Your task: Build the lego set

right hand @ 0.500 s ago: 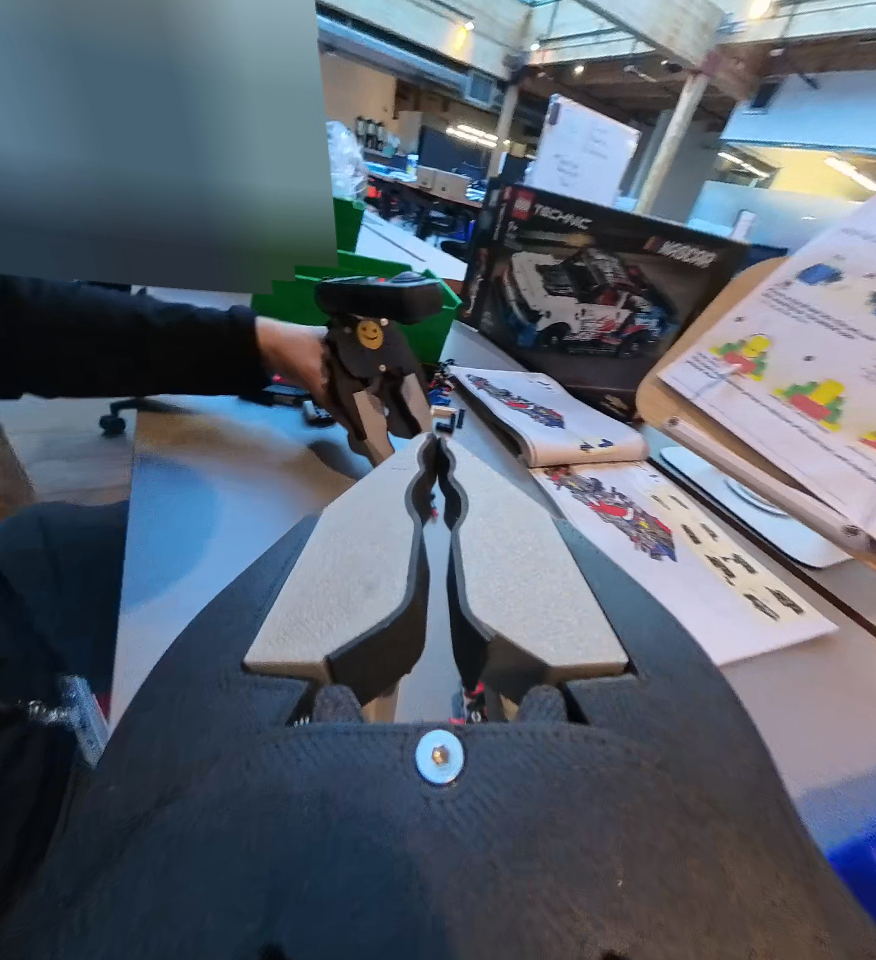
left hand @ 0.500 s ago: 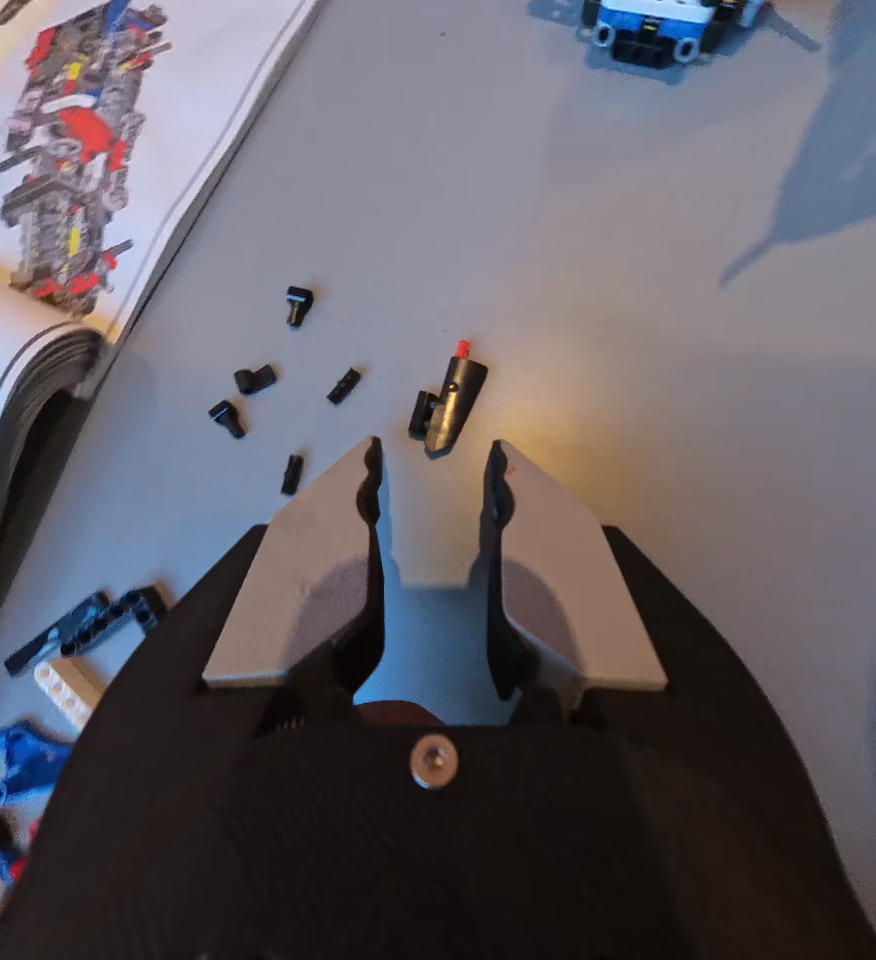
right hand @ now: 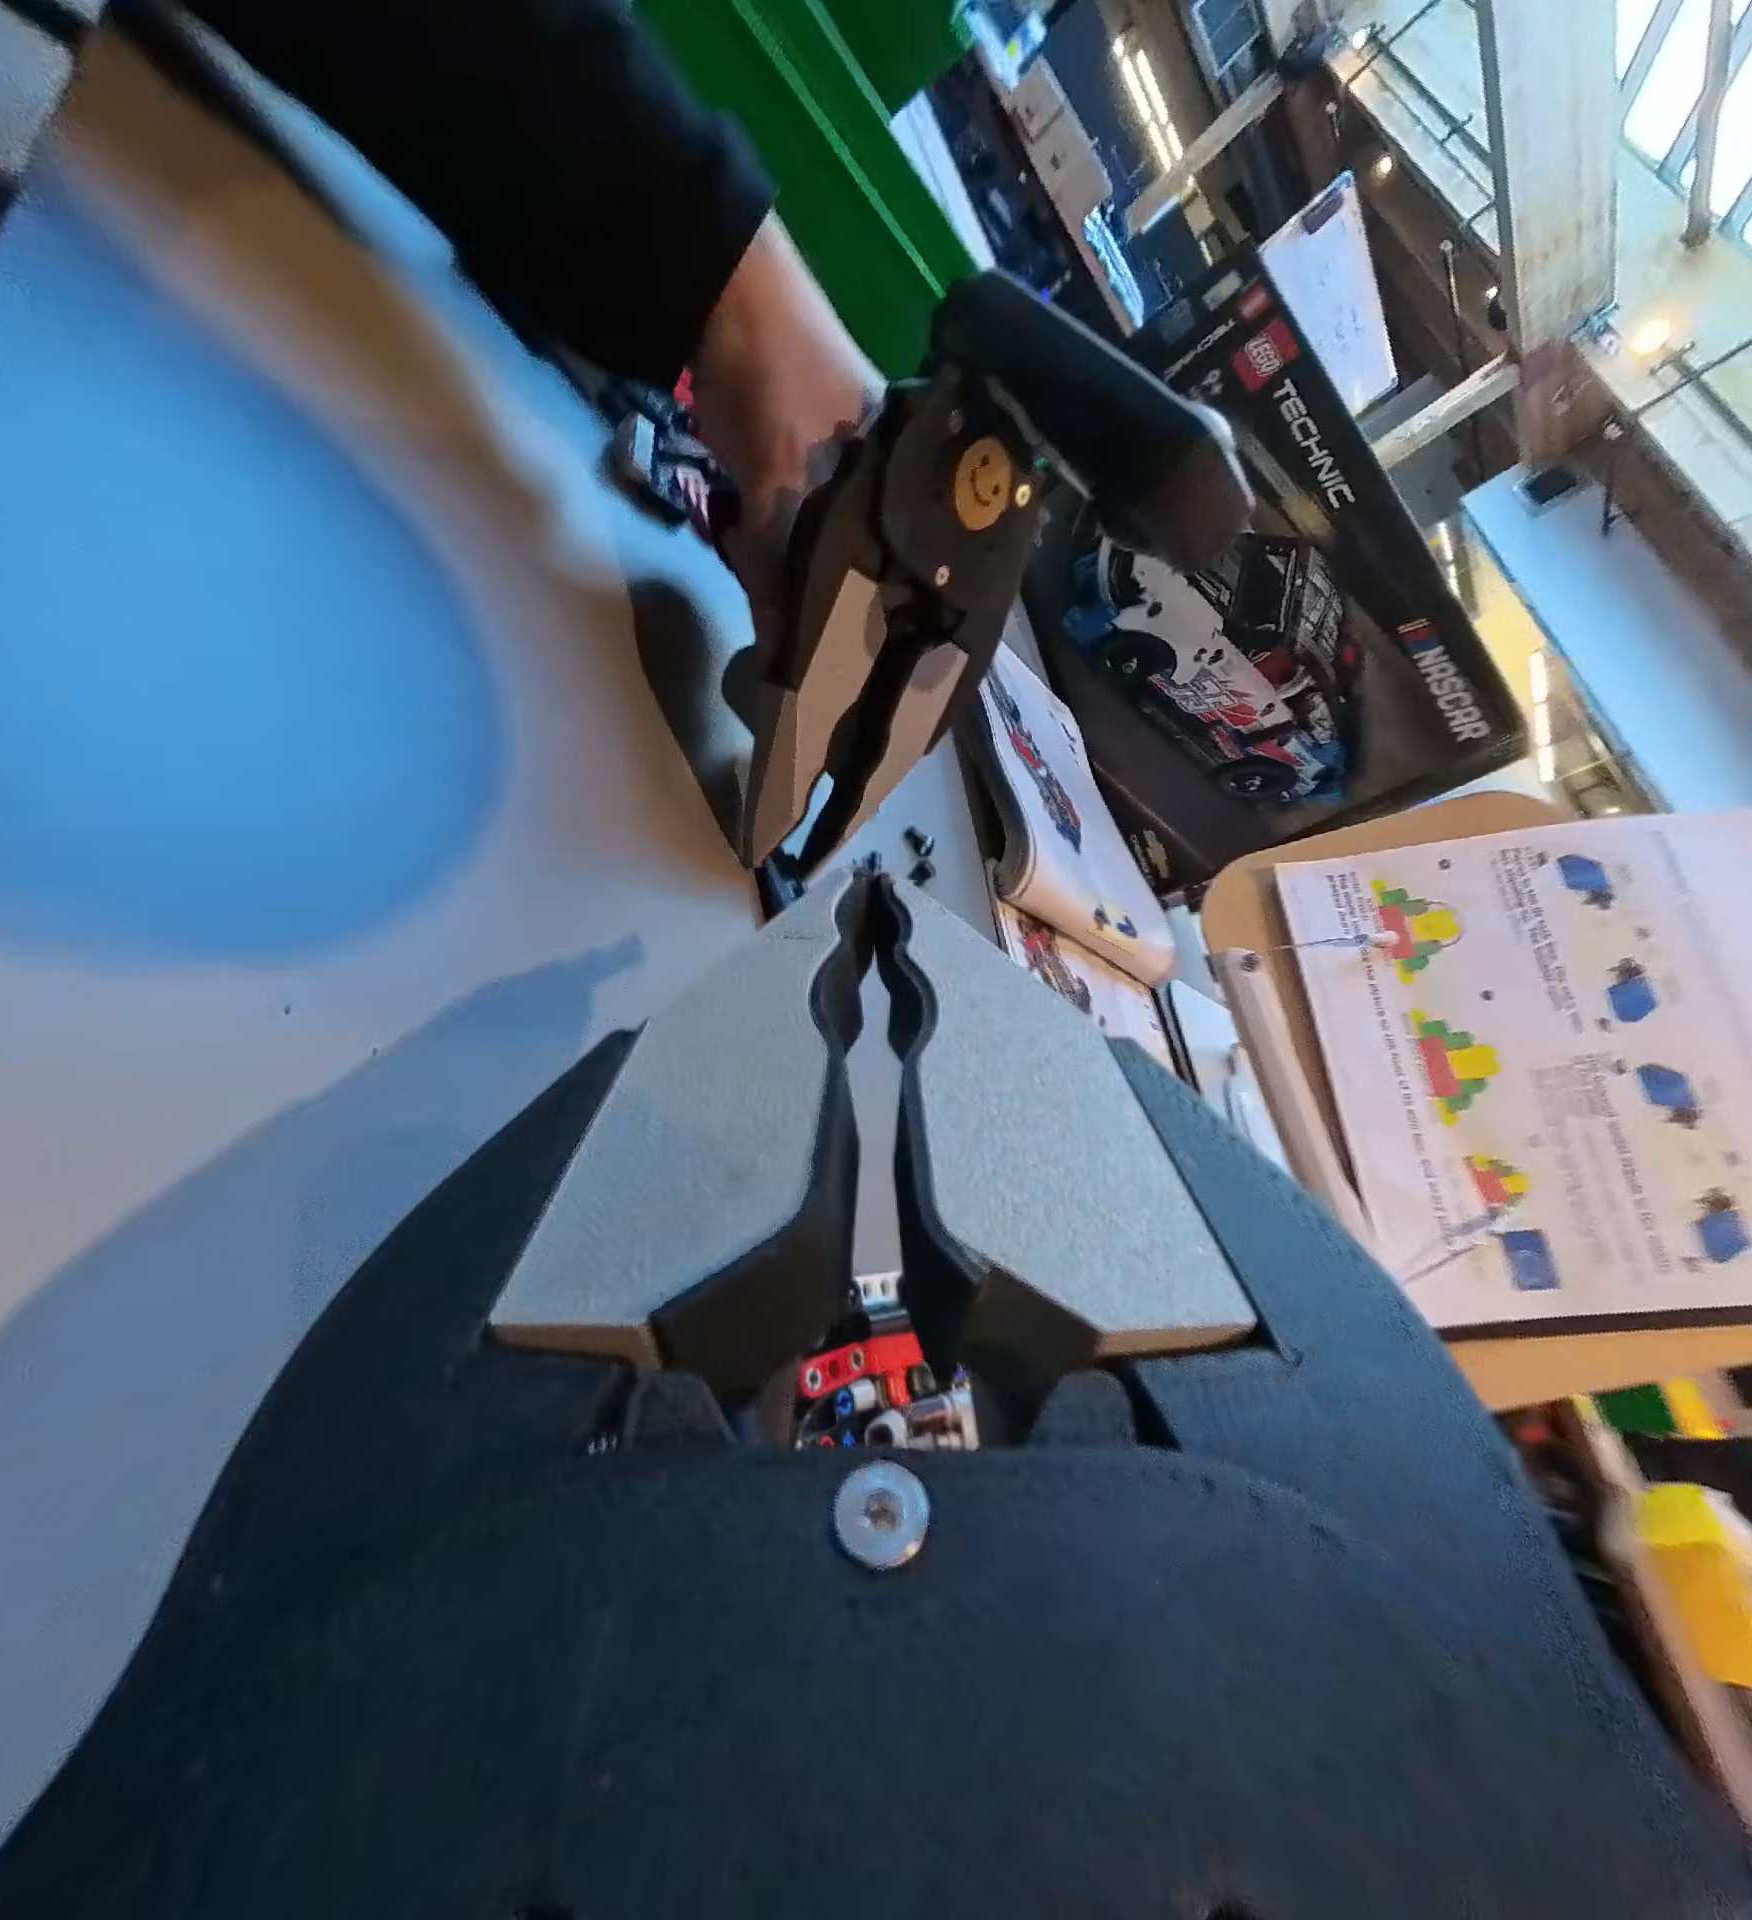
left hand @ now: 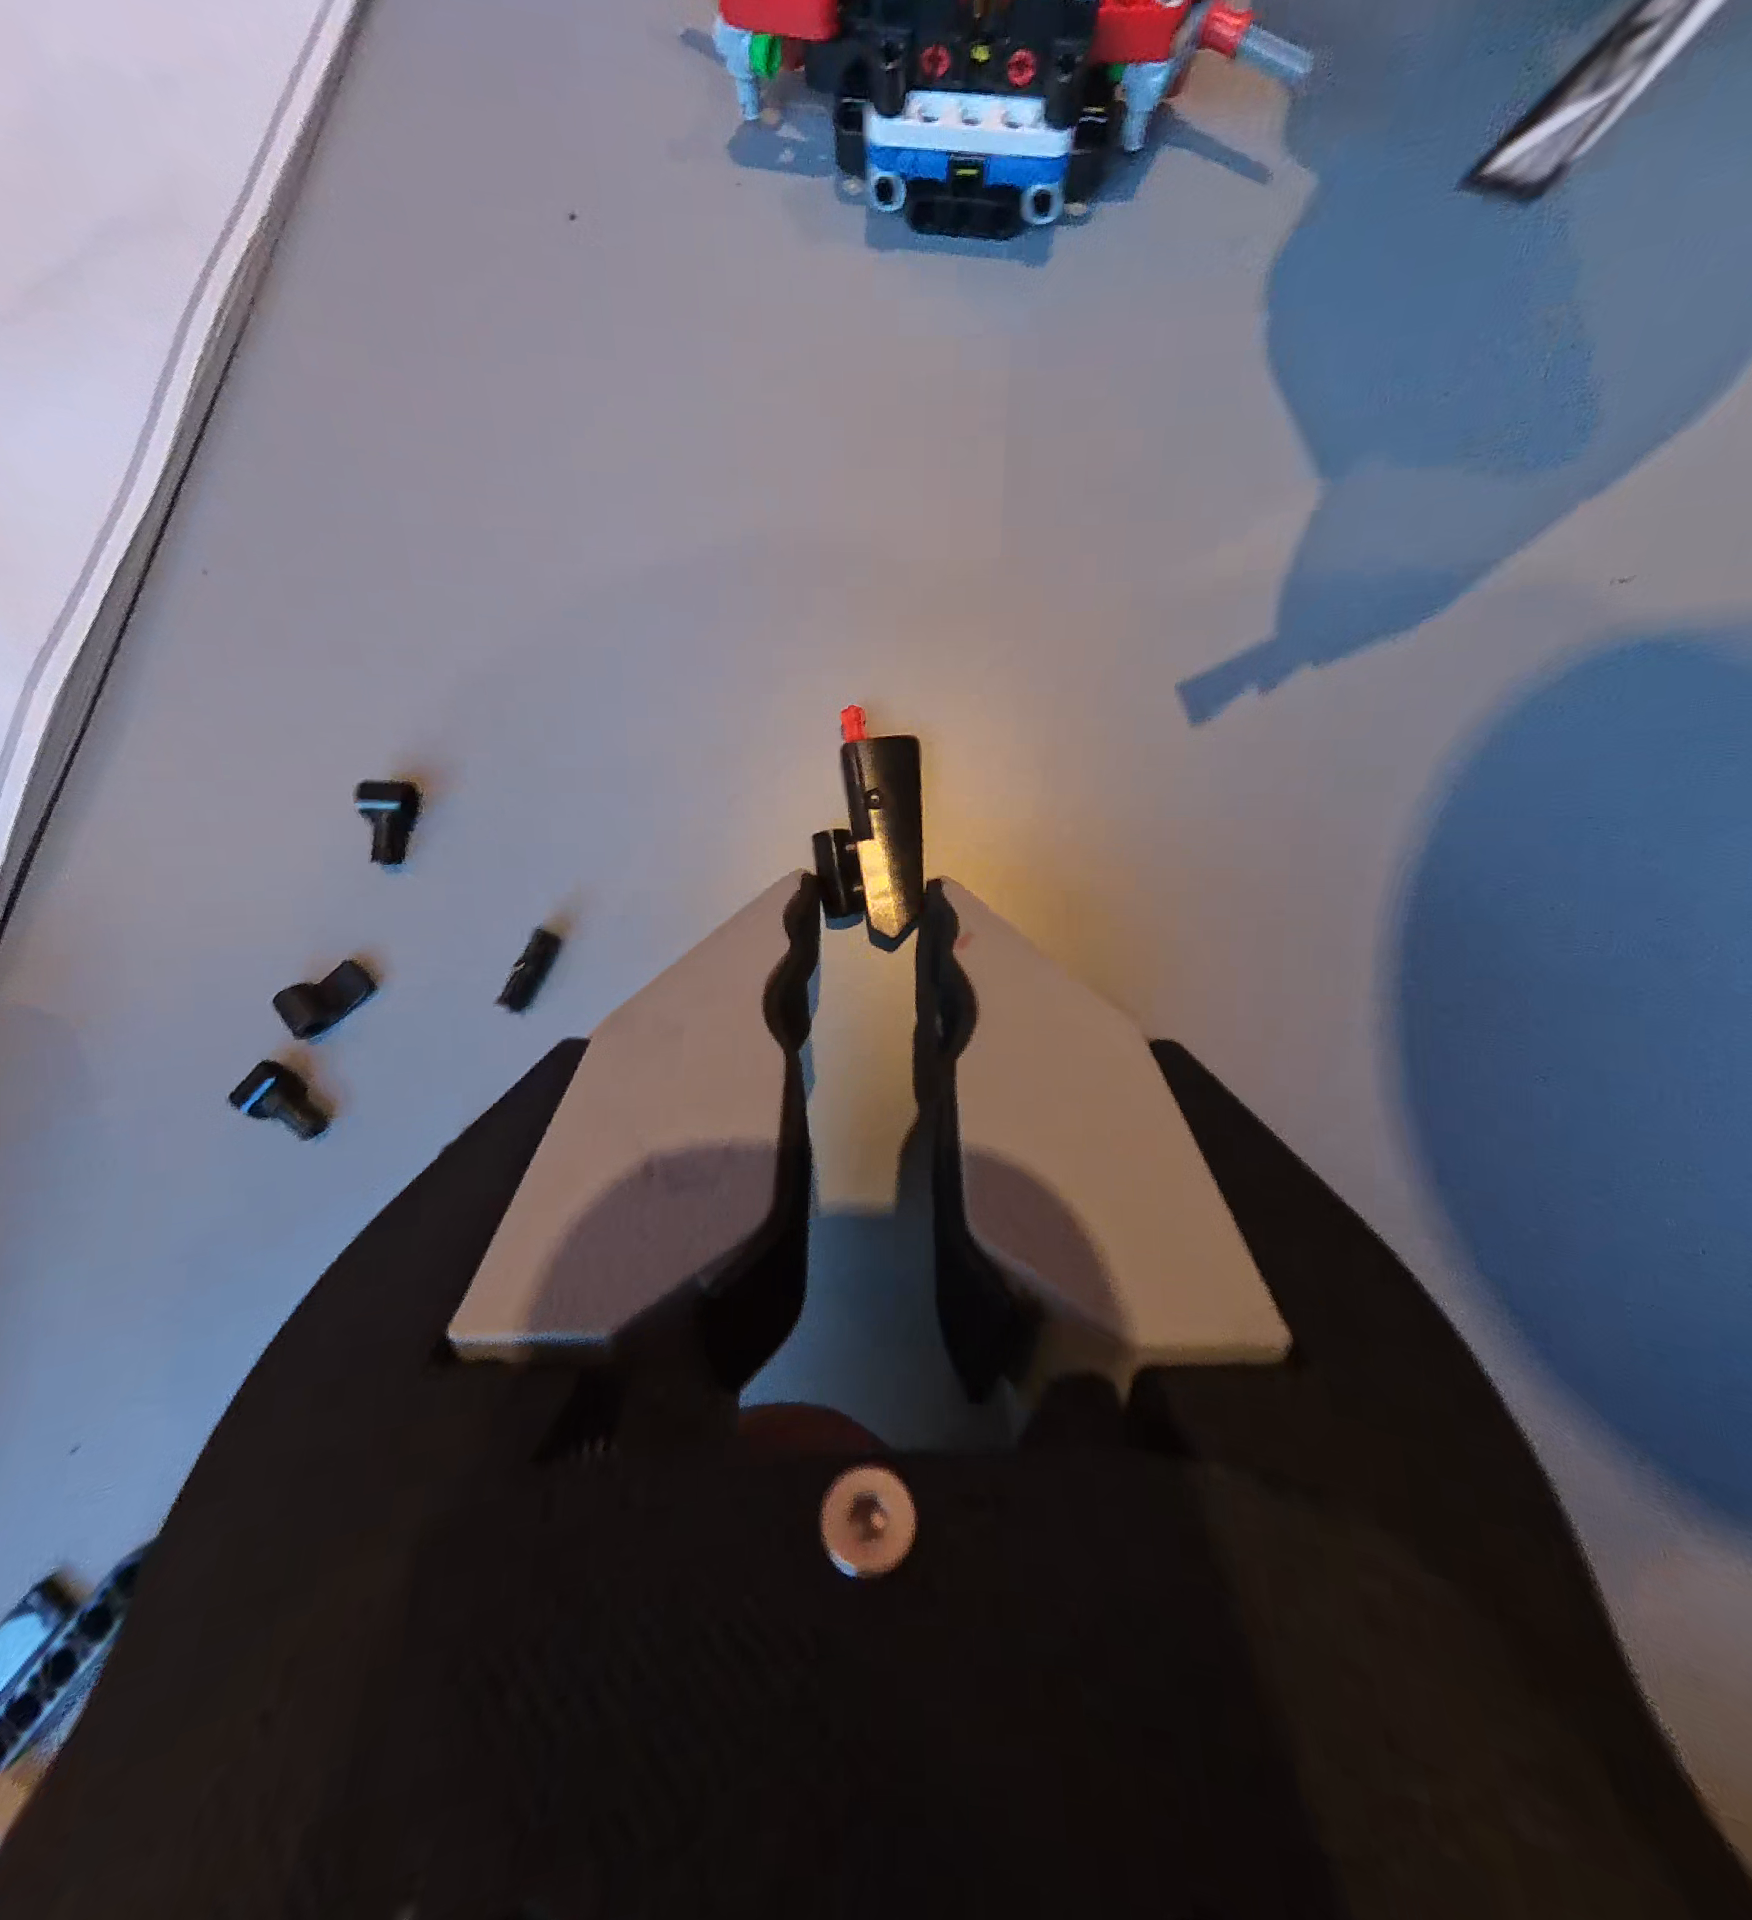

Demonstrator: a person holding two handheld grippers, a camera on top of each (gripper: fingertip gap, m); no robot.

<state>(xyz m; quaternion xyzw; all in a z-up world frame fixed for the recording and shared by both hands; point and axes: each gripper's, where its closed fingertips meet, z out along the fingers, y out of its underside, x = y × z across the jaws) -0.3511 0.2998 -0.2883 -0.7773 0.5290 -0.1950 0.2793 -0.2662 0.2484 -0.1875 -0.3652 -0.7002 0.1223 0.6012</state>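
Black wedge-shaped lego piece (left hand: pixel 887 831): tapered panel, red pin at far end, small black connector on left side. Lies on grey surface (left hand: pixel 643 520), long axis pointing away from camera toward partly built model (left hand: pixel 965 114).

Left gripper (left hand: pixel 867 904): fingers spread, tips flanking piece's near end; contact unclear. Loose black connectors (left hand: pixel 389 821) lie left.

Right wrist view only: right gripper (right hand: pixel 874 885) pressed together, nothing visible between the tips; left gripper (right hand: pixel 794 842) seen farther off; set box (right hand: pixel 1298 582); instruction booklet (right hand: pixel 1059 831).
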